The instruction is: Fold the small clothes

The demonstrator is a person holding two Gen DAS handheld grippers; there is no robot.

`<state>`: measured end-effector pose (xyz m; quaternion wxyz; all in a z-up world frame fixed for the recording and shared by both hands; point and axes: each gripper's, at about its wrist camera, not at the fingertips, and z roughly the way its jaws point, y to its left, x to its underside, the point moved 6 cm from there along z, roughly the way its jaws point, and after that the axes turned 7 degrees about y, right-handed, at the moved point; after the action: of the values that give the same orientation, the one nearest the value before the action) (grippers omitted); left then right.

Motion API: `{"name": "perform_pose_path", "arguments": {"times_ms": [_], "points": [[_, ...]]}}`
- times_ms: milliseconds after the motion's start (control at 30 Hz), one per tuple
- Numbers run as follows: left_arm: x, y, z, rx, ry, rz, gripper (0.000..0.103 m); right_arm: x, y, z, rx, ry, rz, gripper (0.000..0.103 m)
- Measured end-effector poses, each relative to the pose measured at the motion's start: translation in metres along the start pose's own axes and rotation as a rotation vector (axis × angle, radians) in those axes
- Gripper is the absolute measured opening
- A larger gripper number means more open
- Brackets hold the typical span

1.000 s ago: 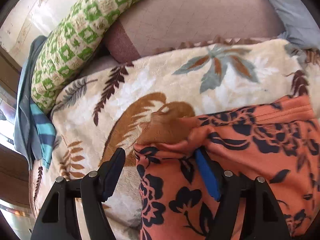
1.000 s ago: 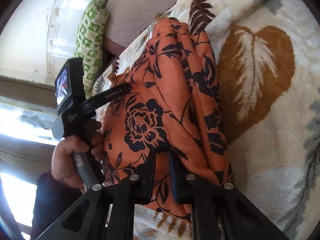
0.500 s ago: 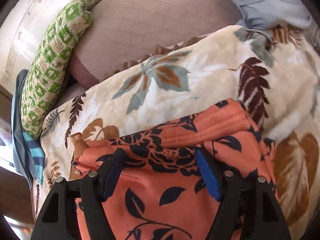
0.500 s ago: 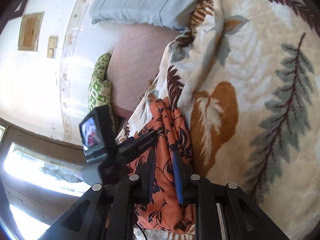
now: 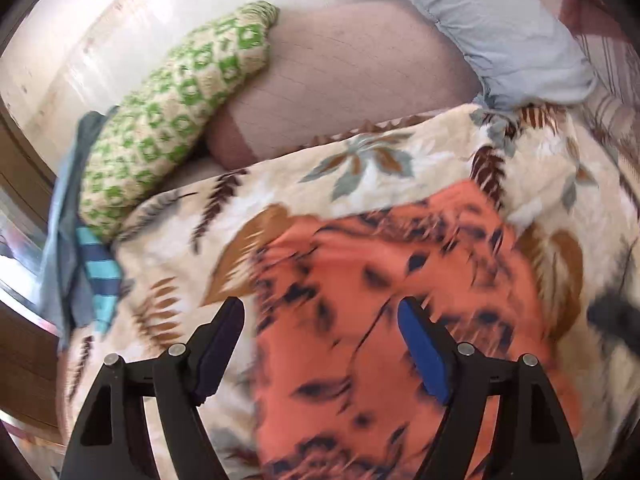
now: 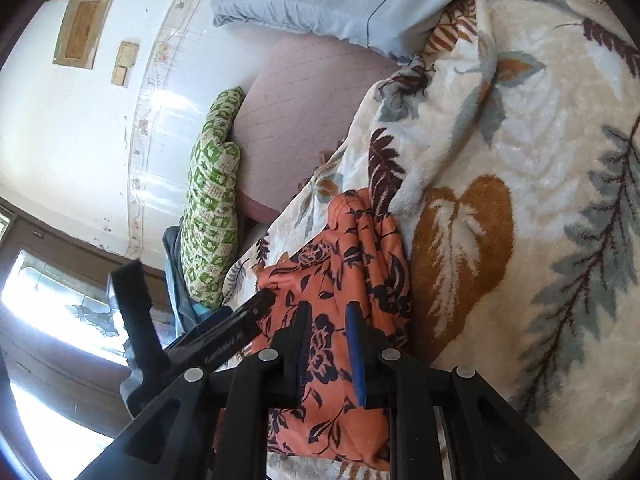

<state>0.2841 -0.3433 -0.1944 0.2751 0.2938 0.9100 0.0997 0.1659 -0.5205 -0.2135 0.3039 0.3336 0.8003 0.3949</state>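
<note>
My left tongs (image 5: 320, 320) have opened wide, releasing the orange floral garment (image 5: 400, 300) onto the blanket (image 5: 360, 168); my right tongs (image 6: 328, 316), now parted, straddle it. Fold laid.

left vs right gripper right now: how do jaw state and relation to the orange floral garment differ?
The left gripper has its jaws spread wide; the right gripper has a narrow gap. The orange floral garment lies loosely between the left fingers and is blurred in that view; the right fingers flank a strip of it, sharply seen, though a pinch is unclear. Both hover over the leaf-print blanket.
</note>
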Motion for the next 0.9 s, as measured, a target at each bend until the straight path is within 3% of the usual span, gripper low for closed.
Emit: {"name": "perform_pose_path", "arguments": {"times_ms": [100,233,300,400,567,733,800,867,900], "points": [[0.036,0.022,-0.008,-0.063,-0.019,0.018,0.08,0.012,0.019,0.013,0.015,0.039,-0.065,0.02],[0.072,0.035,0.014,-0.074,0.073,-0.024,0.082,0.03,0.031,0.032,0.043,0.104,-0.1,0.02],[0.083,0.03,0.029,-0.074,0.094,-0.021,0.084,0.038,0.026,0.042,0.099,0.149,-0.101,0.02],[0.084,0.025,0.042,-0.129,0.072,-0.003,0.096,0.052,-0.003,0.064,0.254,0.268,-0.077,0.019],[0.082,0.039,0.036,-0.036,0.199,-0.044,0.096,0.053,-0.007,0.065,0.229,0.287,-0.063,0.019],[0.089,0.064,-0.023,-0.078,0.047,-0.043,0.096,0.046,0.01,0.046,0.181,0.184,-0.107,0.022],[0.094,0.075,-0.048,-0.098,-0.015,-0.051,0.096,0.043,0.023,0.034,0.143,0.109,-0.145,0.032],[0.097,0.085,-0.071,-0.119,-0.074,-0.065,0.096,0.04,0.032,0.02,0.137,0.017,-0.162,0.088],[0.098,0.091,-0.08,-0.124,-0.096,-0.078,0.096,0.039,0.038,0.011,0.149,-0.051,-0.175,0.089]]}}
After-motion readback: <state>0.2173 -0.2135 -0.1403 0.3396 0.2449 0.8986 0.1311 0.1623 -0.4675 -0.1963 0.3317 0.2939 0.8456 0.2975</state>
